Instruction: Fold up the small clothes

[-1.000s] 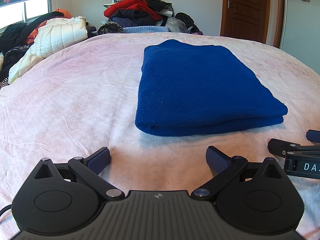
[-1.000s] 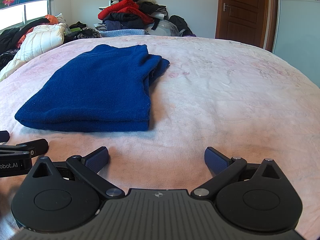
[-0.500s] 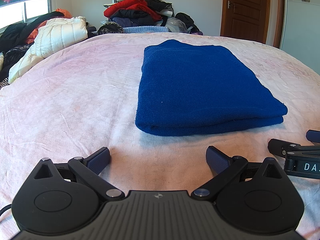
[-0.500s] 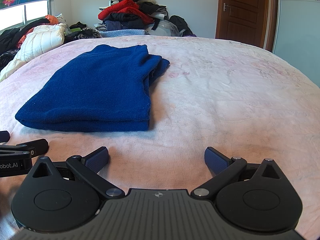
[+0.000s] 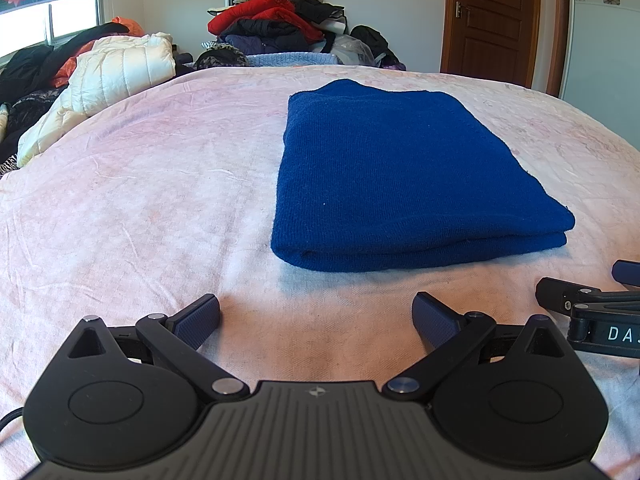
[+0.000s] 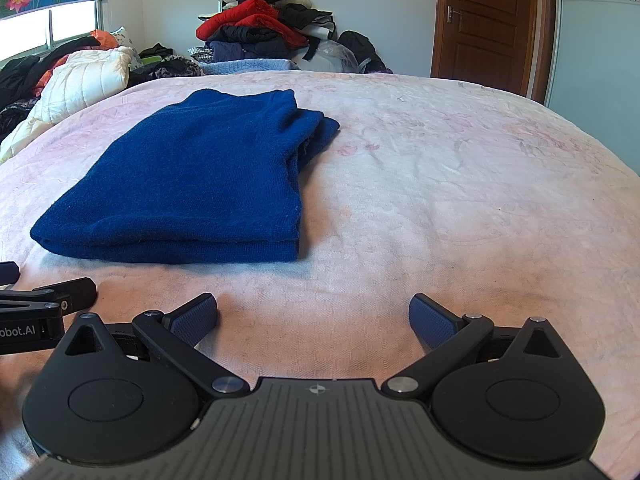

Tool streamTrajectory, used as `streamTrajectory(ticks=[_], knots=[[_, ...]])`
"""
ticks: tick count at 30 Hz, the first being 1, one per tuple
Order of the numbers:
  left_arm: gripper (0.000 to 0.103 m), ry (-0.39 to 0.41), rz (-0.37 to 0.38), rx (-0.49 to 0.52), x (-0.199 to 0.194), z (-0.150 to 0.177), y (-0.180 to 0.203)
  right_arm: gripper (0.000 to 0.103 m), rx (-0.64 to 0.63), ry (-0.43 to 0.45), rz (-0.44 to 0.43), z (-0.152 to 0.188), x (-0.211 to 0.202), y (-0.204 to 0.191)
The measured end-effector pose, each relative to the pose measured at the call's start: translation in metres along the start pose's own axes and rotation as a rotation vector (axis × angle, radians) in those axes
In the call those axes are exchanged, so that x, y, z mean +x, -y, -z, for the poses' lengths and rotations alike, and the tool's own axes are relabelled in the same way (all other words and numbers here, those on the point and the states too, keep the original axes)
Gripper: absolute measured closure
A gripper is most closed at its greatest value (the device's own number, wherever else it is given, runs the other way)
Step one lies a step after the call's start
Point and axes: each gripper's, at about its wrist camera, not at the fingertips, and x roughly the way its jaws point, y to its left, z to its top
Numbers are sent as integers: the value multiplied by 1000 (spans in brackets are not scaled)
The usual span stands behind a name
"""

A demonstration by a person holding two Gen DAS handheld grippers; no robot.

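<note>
A dark blue knitted garment (image 5: 400, 176) lies folded into a flat rectangle on the pink bedspread (image 5: 140, 200); it also shows in the right wrist view (image 6: 200, 184), ahead and to the left. My left gripper (image 5: 316, 318) is open and empty, low over the bedspread just short of the garment's near edge. My right gripper (image 6: 314, 318) is open and empty, to the right of the garment. Each gripper shows at the edge of the other's view: the right one (image 5: 592, 308) and the left one (image 6: 44, 304).
A white quilted jacket (image 5: 116, 68) and dark clothes lie at the bed's left edge. A heap of red and black clothes (image 5: 280, 20) is stacked at the far end. A brown door (image 5: 496, 16) stands at the back right.
</note>
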Motion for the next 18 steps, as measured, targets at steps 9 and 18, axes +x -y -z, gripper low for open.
streamTrajectory(ticks=[9,18], knots=[[0,-1,0,1,-1,0,1,0,0,0,0,0,0,0],[0,-5,2,1,-1,1,0,0,1,0,0,0,0,0]])
